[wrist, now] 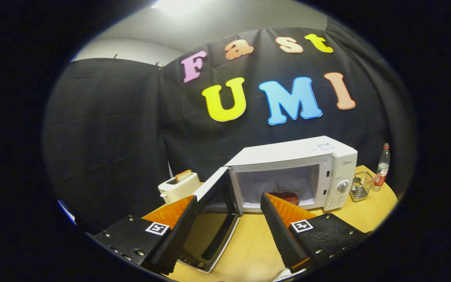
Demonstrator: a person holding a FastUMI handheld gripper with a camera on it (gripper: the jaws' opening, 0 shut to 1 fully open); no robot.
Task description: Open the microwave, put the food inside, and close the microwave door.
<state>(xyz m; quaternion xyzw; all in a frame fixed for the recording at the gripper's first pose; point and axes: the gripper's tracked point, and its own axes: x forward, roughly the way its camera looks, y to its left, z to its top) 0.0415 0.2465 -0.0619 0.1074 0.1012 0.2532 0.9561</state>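
Standing open on a wooden table (257, 250), the microwave (296, 172) shows a dark reddish piece of food (288, 197) resting on the floor of its lit cavity. Its door (213, 219) is swung wide to the left of the oven, the inner face turned toward the camera. The gripper (229, 205) hovers just in front of the oven with its two fingers spread wide apart and nothing held between them; the left finger overlaps the door's free edge, though whether it touches cannot be told, while the right finger's tip sits just ahead of the cavity opening, below the food. A white toaster (178, 186) with a slice of bread (183, 175) sticking up from its slot stands to the left of the door. To the right of the microwave, beside its control panel, are a wire basket (360, 187) and a clear bottle (382, 166) with a red label, near the table's edge.
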